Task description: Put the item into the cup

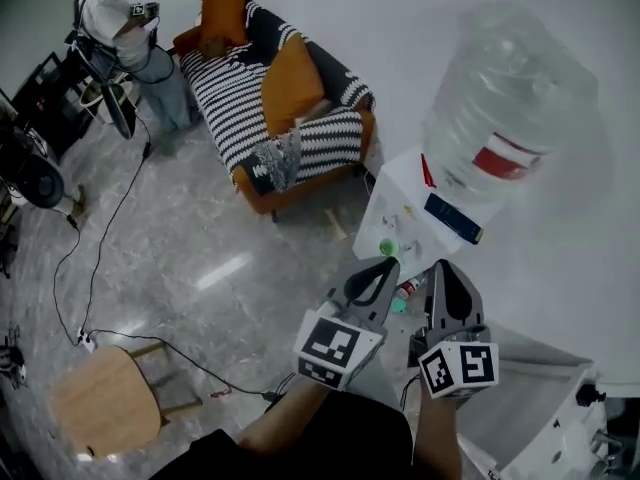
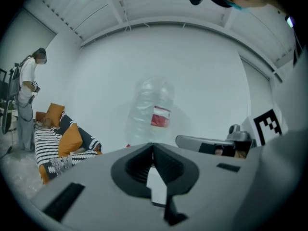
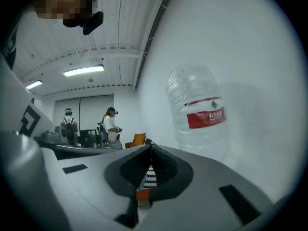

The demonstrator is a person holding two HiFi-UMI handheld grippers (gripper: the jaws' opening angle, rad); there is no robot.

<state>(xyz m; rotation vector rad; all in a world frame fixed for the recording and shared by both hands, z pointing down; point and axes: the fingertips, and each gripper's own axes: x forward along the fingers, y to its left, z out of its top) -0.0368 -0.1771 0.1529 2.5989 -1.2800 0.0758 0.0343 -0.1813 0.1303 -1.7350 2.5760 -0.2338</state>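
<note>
Small, round, pale green cup (image 1: pixel 388 248) at white dispenser (image 1: pixel 396 194) front

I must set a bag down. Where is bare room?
Bare: the grey stone floor between the striped sofa and the round wooden stool, bordered left by a black cable. Crowded: the white cabinet top below the clear water bottle.
</note>
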